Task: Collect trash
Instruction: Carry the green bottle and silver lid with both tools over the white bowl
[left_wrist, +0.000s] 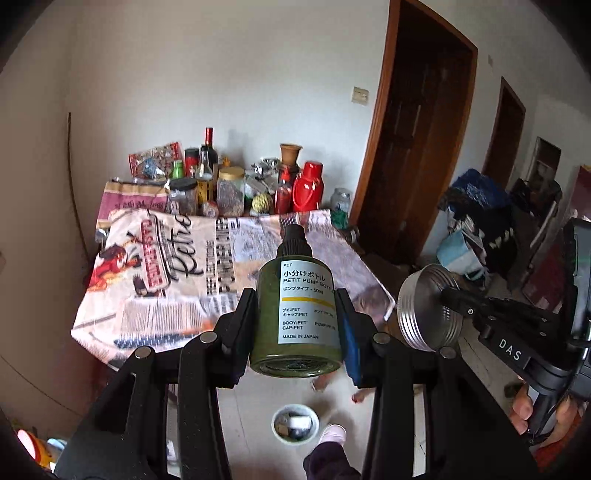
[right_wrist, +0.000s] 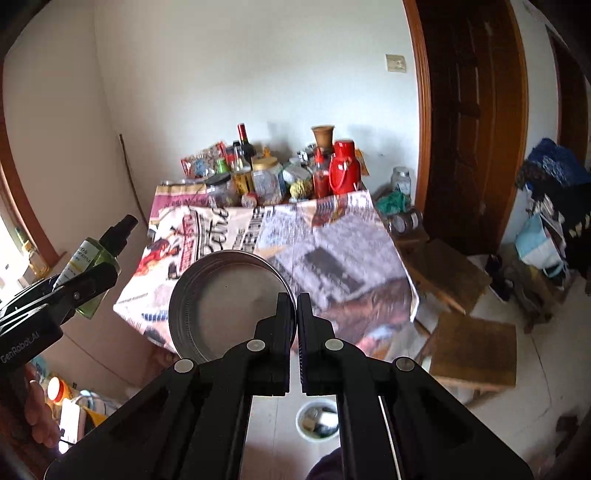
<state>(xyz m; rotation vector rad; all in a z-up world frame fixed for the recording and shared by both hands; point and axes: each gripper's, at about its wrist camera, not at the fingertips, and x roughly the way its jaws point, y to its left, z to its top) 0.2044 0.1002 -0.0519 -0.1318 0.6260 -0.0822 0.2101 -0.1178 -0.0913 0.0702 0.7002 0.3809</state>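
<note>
My left gripper is shut on a small green pump bottle with a white label and black cap, held upright above the table's near edge. It also shows at the left in the right wrist view, as the bottle. My right gripper is shut on the rim of a round silver metal tin, and the tin appears to the right of the bottle. A white trash bin with scraps inside stands on the floor below both grippers.
A table under a printed newspaper-style cloth lies ahead, with jars, bottles and a red flask crowded along its back. Low wooden stools stand to the right near a brown door. A person's slippered foot is beside the bin.
</note>
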